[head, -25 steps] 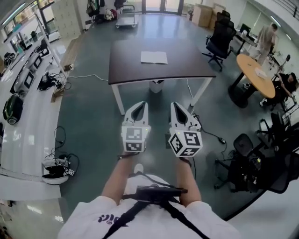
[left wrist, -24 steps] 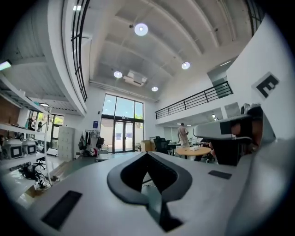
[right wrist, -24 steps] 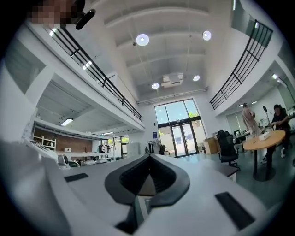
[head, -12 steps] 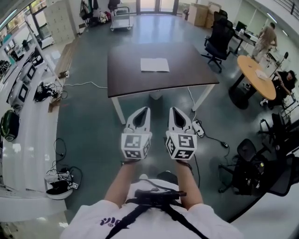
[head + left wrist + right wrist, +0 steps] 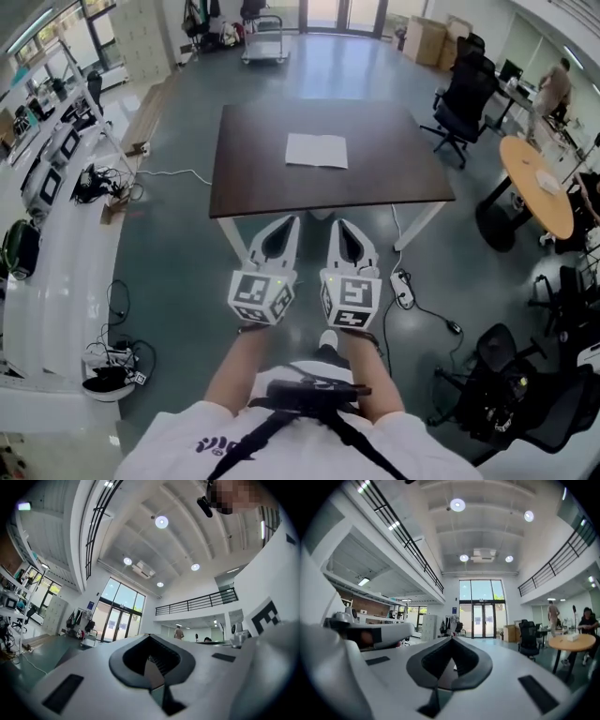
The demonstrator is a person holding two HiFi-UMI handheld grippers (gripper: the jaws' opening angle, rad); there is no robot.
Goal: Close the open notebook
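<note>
The open notebook (image 5: 317,150) lies flat with its white pages up, near the middle of the dark brown table (image 5: 253,178). Both grippers are held side by side in front of me, short of the table's near edge and pointing at it. My left gripper (image 5: 288,221) has its jaws together with nothing between them. My right gripper (image 5: 338,225) looks the same, tips meeting and empty. Only the joined white jaws of the left gripper (image 5: 149,637) appear in the left gripper view against the hall. The right gripper view likewise holds just the right gripper (image 5: 451,641). The notebook is in neither gripper view.
Black office chairs (image 5: 461,103) and a round wooden table (image 5: 538,183) stand to the right, with a person (image 5: 555,86) beyond. A power strip (image 5: 404,289) and cables lie on the floor by the table's right leg. A long white bench (image 5: 47,244) runs along the left.
The table and notebook have come closer and shifted slightly right in the head view as I walk towards them. Both grippers travel along, still side by side and shut.
</note>
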